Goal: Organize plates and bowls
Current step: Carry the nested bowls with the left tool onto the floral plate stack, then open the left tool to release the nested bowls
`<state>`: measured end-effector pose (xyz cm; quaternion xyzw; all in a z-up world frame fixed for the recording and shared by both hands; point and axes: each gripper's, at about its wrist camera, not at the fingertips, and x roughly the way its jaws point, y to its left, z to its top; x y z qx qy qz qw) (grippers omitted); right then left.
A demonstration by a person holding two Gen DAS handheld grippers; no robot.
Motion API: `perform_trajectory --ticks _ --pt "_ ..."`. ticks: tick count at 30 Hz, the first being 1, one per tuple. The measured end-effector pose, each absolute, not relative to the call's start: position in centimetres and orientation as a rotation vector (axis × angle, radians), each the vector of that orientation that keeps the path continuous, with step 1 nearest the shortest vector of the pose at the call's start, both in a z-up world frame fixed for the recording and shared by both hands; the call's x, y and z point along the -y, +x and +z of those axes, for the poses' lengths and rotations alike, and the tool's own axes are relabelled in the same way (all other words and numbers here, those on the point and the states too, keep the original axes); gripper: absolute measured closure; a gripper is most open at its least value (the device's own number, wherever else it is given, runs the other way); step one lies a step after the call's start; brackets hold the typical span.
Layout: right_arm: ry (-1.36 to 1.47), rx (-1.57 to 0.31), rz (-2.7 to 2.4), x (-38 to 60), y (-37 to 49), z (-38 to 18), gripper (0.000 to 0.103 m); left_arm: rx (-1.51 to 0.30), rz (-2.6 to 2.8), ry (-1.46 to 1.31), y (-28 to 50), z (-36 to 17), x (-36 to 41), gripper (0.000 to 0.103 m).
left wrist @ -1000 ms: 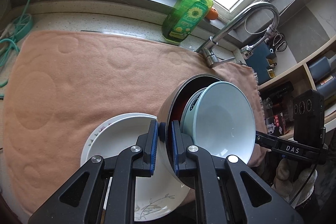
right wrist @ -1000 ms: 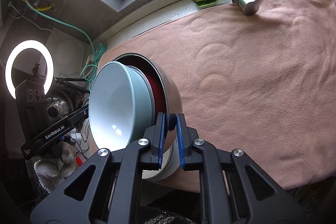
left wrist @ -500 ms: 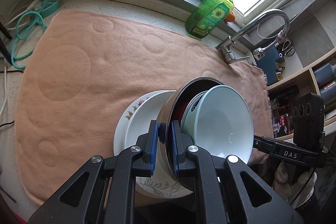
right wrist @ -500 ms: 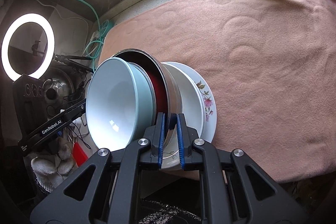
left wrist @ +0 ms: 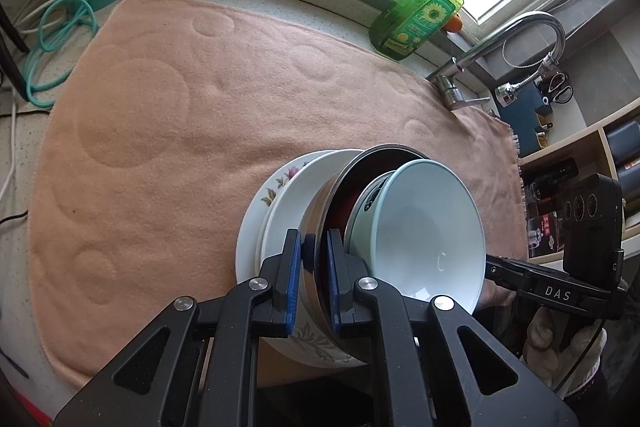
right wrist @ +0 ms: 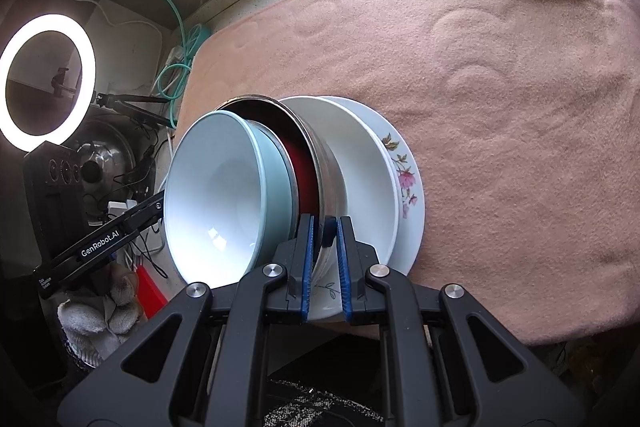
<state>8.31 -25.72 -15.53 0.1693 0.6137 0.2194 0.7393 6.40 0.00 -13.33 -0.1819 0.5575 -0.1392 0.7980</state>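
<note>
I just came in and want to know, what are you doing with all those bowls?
A person holds two grippers, and both are clamped on the rim of a metal bowl. The left gripper pinches one side, the right gripper the other. Nested inside are a red bowl and a pale blue bowl. The stack sits tilted over a white plate and a flowered plate on the pink towel.
</note>
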Motion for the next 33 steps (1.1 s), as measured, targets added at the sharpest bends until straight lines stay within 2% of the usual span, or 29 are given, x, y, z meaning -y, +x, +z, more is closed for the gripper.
perform_trajectory --ticks 9,12,17,19,22,27,30,33 --pt "0.348 -1.339 0.487 25.6 8.3 -15.5 0.09 -1.196 -0.298 -0.38 6.5 -13.3 0.2 0.094" --pt "0.319 -1.32 0.484 25.4 8.1 -15.1 0.09 -1.194 -0.296 -0.362 6.5 -13.3 0.3 0.09" --pt "0.265 -1.283 0.477 25.3 7.9 -14.0 0.09 -1.184 -0.283 -0.352 6.4 -13.1 0.0 0.09" --pt "0.25 -1.26 0.465 25.5 7.7 -13.5 0.084 -1.169 -0.271 -0.331 6.2 -12.8 -0.1 0.085" --pt "0.248 -1.236 0.471 25.8 7.6 -12.9 0.074 -1.135 -0.246 -0.313 5.9 -11.9 -0.2 0.083" --pt "0.197 -1.2 0.474 25.5 7.2 -12.0 0.073 -1.081 -0.214 -0.286 5.0 -10.8 -0.2 0.081" --pt "0.173 -1.18 0.467 25.3 6.8 -11.4 0.073 -1.062 -0.204 -0.286 4.3 -10.4 -0.5 0.075" --pt "0.161 -1.146 0.463 25.4 6.3 -10.5 0.073 -1.028 -0.184 -0.282 3.6 -9.6 -0.8 0.075"
